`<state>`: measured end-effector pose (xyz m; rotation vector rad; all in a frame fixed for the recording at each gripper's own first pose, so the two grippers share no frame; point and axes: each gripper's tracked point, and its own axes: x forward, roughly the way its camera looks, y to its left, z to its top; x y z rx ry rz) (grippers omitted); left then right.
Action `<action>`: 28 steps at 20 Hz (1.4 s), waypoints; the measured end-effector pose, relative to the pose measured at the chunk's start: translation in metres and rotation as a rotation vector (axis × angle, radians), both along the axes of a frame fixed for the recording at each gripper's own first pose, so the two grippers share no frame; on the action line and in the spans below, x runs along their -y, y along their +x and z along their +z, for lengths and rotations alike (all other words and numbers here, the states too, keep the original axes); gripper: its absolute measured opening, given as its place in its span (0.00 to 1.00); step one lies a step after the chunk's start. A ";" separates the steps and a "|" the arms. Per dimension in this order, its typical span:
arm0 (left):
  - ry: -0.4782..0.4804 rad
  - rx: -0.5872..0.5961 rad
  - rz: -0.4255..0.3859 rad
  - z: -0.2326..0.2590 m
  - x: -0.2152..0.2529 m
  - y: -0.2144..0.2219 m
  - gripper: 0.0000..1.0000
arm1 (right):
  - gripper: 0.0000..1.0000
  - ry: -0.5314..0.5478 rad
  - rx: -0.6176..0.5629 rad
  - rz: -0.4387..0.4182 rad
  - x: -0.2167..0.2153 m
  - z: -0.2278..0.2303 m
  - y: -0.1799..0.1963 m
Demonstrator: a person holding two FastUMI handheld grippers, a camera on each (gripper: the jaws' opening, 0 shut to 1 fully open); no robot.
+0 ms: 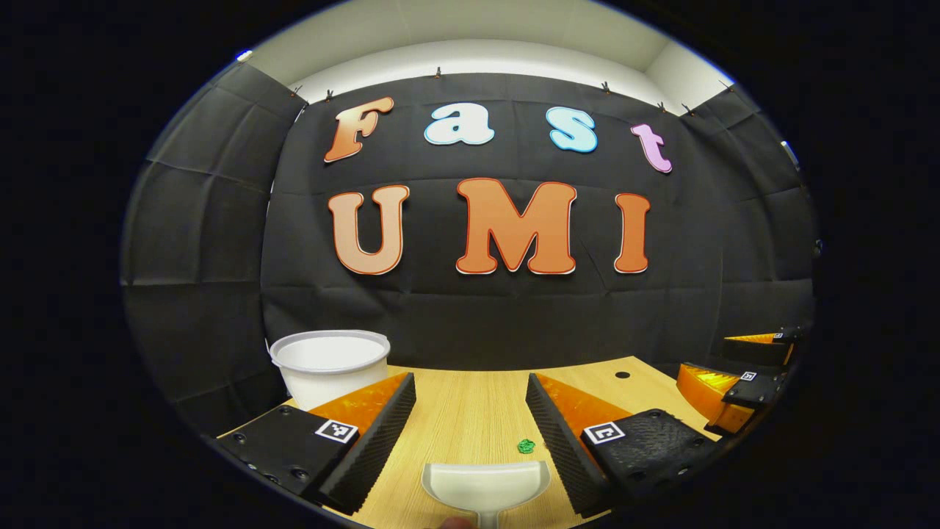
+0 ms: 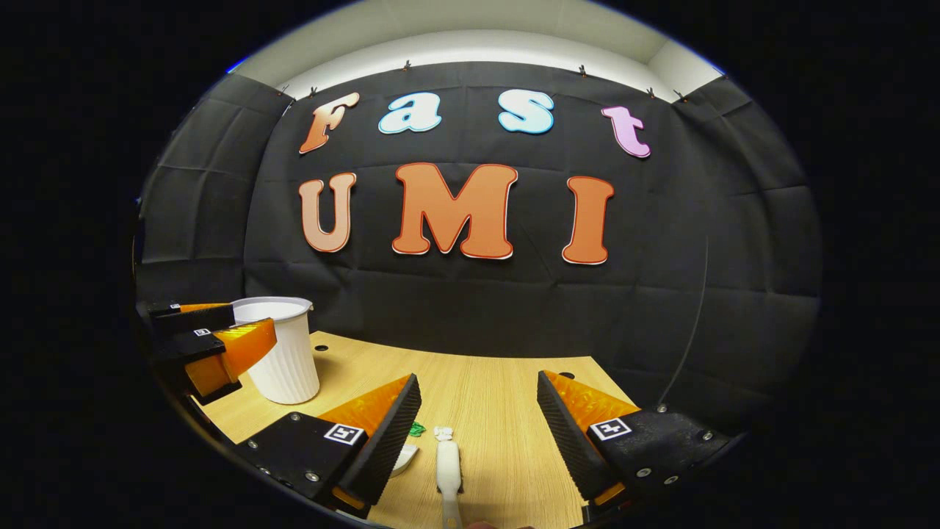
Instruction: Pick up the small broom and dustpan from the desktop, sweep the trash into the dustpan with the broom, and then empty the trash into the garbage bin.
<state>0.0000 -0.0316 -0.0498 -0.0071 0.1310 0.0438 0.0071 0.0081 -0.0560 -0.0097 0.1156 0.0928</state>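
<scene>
so both my claws are spread wide, nothing grabbed yet. small white plastic dustpan (image 1: 486, 485) at 6 o'clock under left gripper (image 1: 470, 422), small white broom (image 2: 448, 470) under right gripper (image 2: 477, 426). next: drop and pinch handles.

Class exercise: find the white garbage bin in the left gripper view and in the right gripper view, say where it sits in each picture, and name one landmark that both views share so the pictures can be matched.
Left gripper view: the garbage bin stands at lower left on the wooden desktop, behind that gripper's left finger.
Right gripper view: the garbage bin stands at far left, partly behind the other gripper.
Shared landmark: the green scrap of trash on the desktop.
</scene>
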 end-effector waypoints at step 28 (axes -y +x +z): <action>-0.241 -0.922 -0.136 -0.214 0.025 -0.042 0.98 | 0.96 -0.079 -0.681 0.047 -0.021 -0.193 -0.007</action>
